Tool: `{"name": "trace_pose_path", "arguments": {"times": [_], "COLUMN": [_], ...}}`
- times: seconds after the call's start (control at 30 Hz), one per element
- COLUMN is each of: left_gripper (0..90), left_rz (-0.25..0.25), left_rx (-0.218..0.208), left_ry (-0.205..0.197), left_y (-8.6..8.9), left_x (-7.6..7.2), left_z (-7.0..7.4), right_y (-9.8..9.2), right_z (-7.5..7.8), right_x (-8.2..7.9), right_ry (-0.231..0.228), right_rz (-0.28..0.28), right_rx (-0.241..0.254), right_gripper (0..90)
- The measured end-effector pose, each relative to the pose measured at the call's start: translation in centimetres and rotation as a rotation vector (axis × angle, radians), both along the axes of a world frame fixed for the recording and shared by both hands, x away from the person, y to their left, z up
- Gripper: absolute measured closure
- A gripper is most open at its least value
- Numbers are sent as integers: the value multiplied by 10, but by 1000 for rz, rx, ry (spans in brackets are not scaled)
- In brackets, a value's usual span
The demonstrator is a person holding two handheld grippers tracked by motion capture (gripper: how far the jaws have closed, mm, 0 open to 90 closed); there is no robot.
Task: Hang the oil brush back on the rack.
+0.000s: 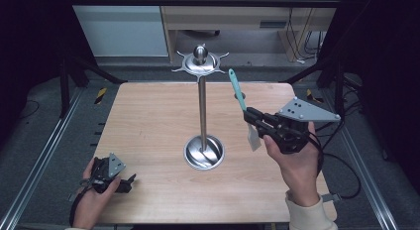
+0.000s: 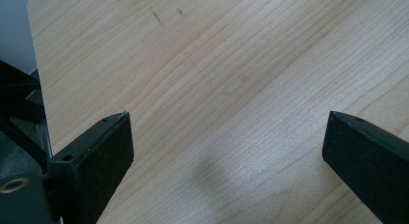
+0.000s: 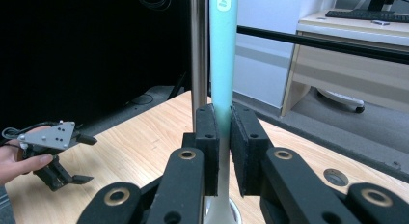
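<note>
A steel stand point(image 1: 202, 111) rises from a round dish base point(image 1: 203, 152) at the table's middle and carries a hooked ring point(image 1: 200, 62) at its top. Right of the pole my right gripper point(image 1: 249, 115) is shut on a spatula point(image 1: 236, 88), teal handle up and white blade point(image 1: 253, 137) down. In the right gripper view the pads point(image 3: 207, 137) press on the teal handle point(image 3: 223, 50), with the pole point(image 3: 198, 50) just behind it. At the front left corner my left gripper point(image 1: 130, 183) rests, and its jaws point(image 2: 226, 132) stand wide open over bare wood.
The wooden table point(image 1: 148, 121) sits inside a black frame with rails along both sides. Beyond its far edge stands a wooden desk point(image 1: 228, 17), which bears a keyboard point(image 3: 366, 14). My left gripper point(image 3: 89, 159) shows far off in the right gripper view.
</note>
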State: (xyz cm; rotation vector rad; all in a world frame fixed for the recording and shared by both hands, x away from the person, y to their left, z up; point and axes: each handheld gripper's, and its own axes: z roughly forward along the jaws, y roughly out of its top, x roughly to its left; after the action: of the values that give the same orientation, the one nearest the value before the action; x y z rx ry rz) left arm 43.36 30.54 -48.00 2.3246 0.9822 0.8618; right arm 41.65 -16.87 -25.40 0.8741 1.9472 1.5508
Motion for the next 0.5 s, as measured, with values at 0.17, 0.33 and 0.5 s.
{"name": "trace_pose_path", "arguments": {"times": [0.17, 0.33, 0.5], "left_gripper": [36, 36, 36], "left_rz": [0, -1, -1], "left_rx": [0, 2, 2], "left_ry": [0, 2, 3], "left_y": [0, 0, 0], "left_x": [0, 0, 0], "left_z": [0, 0, 0], "right_y": [2, 3, 5], "right_z": [-1, 0, -2], "right_x": [2, 3, 5], "right_ry": [6, 7, 17], "right_rz": [10, 14, 19], "right_rx": [2, 0, 0], "right_gripper": [824, 824, 823]}}
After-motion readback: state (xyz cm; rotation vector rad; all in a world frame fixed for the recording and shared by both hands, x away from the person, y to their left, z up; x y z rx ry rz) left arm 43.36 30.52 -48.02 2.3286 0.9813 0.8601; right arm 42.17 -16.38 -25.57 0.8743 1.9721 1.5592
